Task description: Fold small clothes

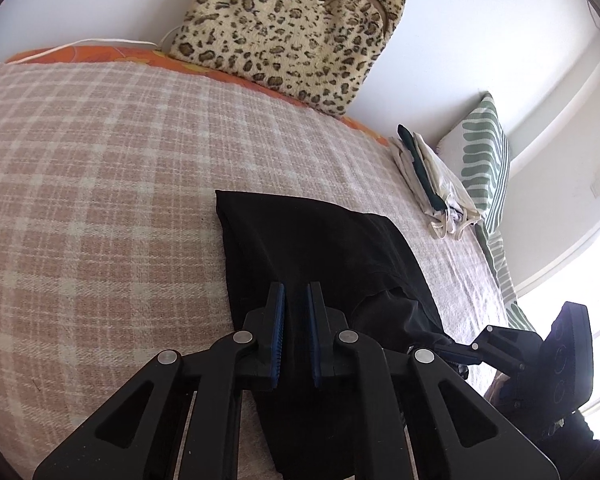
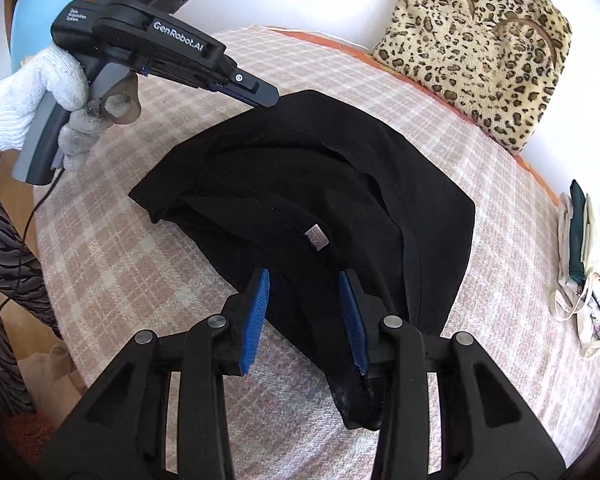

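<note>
Nearest the lens, at the left, the left gripper (image 1: 296, 300) is seen with its fingers (image 1: 277, 312) clenched on an edge of the black garment (image 2: 300, 208), a narrow gap being filled by dark cloth. That garment is spread, partly bunched, on the checked blanket (image 1: 92, 168) of the bed, its neck label (image 2: 317, 237) turned up. Further right, the right gripper (image 2: 304, 292) is held over the near hem with its fingers (image 2: 260, 300) released; cloth lies between them but is not pressed.

A slip is judged possible: only a thin edge is pinched at the left, so a pull could free it, and the loose folds could be dragged into a crooked crease if the right side is closed on more than one layer.

Behind, a leopard-print bag (image 1: 292, 28), a stack of folded clothes (image 1: 432, 176) and a striped pillow (image 1: 484, 160) are seen. How many layers are caught cannot be made out, the black fabric being too dark.
</note>
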Available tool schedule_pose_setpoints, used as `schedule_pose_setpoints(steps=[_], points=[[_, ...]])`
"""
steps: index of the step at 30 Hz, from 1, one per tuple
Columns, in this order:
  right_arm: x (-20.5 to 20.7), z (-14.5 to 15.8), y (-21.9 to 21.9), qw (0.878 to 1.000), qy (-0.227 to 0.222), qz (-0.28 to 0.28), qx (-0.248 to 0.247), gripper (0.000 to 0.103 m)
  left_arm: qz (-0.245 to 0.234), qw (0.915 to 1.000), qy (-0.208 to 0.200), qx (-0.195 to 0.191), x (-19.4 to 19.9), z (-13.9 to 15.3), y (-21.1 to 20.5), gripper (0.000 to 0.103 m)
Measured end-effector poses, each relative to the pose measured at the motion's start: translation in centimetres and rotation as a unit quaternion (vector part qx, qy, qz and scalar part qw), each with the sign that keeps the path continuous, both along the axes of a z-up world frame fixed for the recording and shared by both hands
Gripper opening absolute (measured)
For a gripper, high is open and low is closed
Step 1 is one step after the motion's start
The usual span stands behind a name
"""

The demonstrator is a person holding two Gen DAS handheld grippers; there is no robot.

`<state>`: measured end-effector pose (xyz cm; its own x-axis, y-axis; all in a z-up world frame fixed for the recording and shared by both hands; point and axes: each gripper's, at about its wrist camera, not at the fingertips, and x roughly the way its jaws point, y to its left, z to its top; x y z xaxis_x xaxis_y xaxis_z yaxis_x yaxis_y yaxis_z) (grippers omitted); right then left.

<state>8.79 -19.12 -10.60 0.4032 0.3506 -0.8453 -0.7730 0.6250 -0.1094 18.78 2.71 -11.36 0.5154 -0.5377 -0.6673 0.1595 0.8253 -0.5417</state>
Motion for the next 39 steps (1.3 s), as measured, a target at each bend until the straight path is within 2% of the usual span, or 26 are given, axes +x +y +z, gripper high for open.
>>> schedule_pose_setpoints(steps=[3, 4, 5, 6, 13, 16, 18, 19, 21, 22, 23, 24, 25, 28, 32, 36, 39], points=[[0.7, -1.0, 0.2, 1.0, 0.011, -0.003, -0.019, 0.038, -0.001, 1.0, 0.001, -0.002, 0.2, 0.0, -0.1, 0.009], [0.8, -1.1, 0.1, 1.0, 0.013, -0.006, -0.019, 0.03, -0.001, 1.0, 0.001, -0.002, 0.2, 0.0, -0.1, 0.009], [0.9, -1.0, 0.0, 1.0, 0.018, -0.006, -0.014, 0.009, -0.001, 1.0, 0.0, 0.0, 0.3, 0.1, -0.1, 0.009], [1.0, -0.9, -0.2, 1.0, 0.021, -0.01, -0.012, 0.006, -0.001, 1.0, -0.001, 0.003, 0.3, 0.1, -0.2, 0.009], [-0.2, 1.3, -2.4, 0.999, 0.015, -0.006, 0.029, 0.004, 0.01, 1.0, 0.0, 0.002, 0.8, 0.2, 0.6, 0.01], [-1.2, 1.0, -2.9, 0.999, 0.038, 0.021, 0.018, 0.004, 0.013, 0.9999, 0.009, 0.002, 1.1, -0.1, 0.8, 0.01], [-2.0, 0.8, -2.9, 0.999, 0.023, 0.023, 0.001, 0.012, 0.018, 0.9997, 0.013, 0.008, 1.3, -0.4, 0.8, 0.01], [-2.1, 1.1, -3.1, 0.999, 0.032, 0.026, 0.012, 0.016, 0.02, 0.9996, 0.016, 0.01, 1.5, -0.5, 0.8, 0.01], [-2.0, 2.2, -3.7, 0.997, 0.045, 0.022, 0.052, 0.024, 0.024, 0.9995, 0.02, 0.008, 1.8, -0.6, 0.9, 0.01], [-1.8, 2.9, -4.1, 0.996, 0.047, 0.017, 0.072, 0.032, 0.024, 0.9995, 0.019, 0.008, 1.8, -0.6, 0.8, 0.01], [-1.4, 3.6, -4.5, 0.995, 0.048, 0.009, 0.092, 0.042, 0.024, 0.9995, 0.017, 0.01, 2.0, -0.5, 0.7, 0.014], [-0.8, 4.2, -5.1, 0.992, 0.049, -0.003, 0.113, 0.046, 0.025, 0.9995, 0.015, 0.011, 2.1, -0.4, 0.6, 0.021], [0.0, 4.8, -5.7, 0.99, 0.049, -0.024, 0.131, 0.052, 0.025, 0.9995, 0.013, 0.01, 2.2, -0.2, 0.6, 0.022], [4.1, 5.1, -8.0, 0.978, 0.063, -0.109, 0.169, 0.052, 0.024, 0.9996, 0.014, 0.007, 2.7, -0.2, 0.6, 0.022], [10.0, 2.7, -11.0, 0.949, 0.115, -0.221, 0.194, 0.052, 0.026, 0.9993, 0.025, 0.005, 3.6, -1.1, 0.4, 0.022], [14.2, -0.1, -12.2, 0.924, 0.167, -0.261, 0.223, 0.048, 0.028, 0.999, 0.036, -0.003, 4.3, -1.6, 0.4, 0.022], [16.5, -1.3, -11.6, 0.919, 0.183, -0.269, 0.223, 0.048, 0.022, 0.9993, 0.031, 0.006, 4.5, -1.6, 0.0, 0.019]])
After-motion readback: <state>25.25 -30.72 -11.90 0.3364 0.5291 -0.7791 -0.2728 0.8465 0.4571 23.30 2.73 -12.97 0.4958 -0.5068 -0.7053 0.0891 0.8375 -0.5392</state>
